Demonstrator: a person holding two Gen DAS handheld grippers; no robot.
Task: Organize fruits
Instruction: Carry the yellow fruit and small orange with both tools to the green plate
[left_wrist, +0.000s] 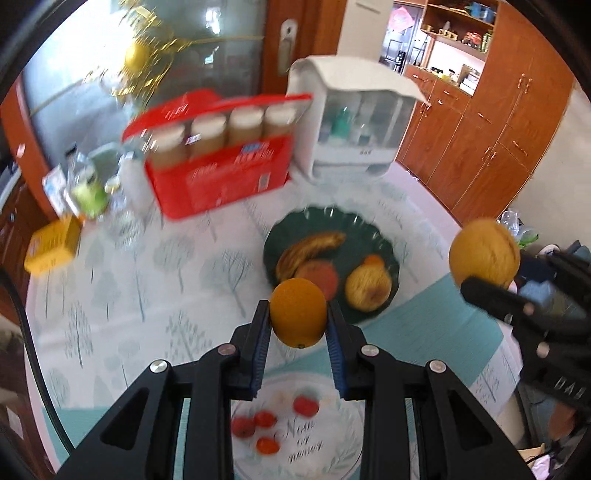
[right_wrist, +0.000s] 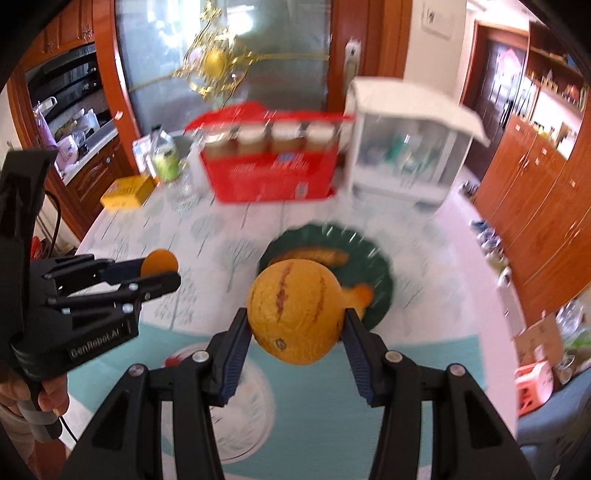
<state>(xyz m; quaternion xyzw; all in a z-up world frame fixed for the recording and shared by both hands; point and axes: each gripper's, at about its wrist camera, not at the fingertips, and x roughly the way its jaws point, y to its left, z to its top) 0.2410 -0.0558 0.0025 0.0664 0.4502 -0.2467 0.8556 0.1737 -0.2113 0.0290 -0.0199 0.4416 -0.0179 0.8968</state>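
Note:
My left gripper is shut on an orange and holds it above the table, just short of the dark green plate. That plate holds a banana, a red fruit and a yellow pear-like fruit. My right gripper is shut on a round yellow melon above the near rim of the green plate. The melon also shows in the left wrist view. A white plate below the left gripper holds several small tomatoes.
A red box of jars, a white plastic cabinet, a yellow box and bottles stand at the back of the table. Wooden cupboards line the right wall. The white plate lies on a teal mat.

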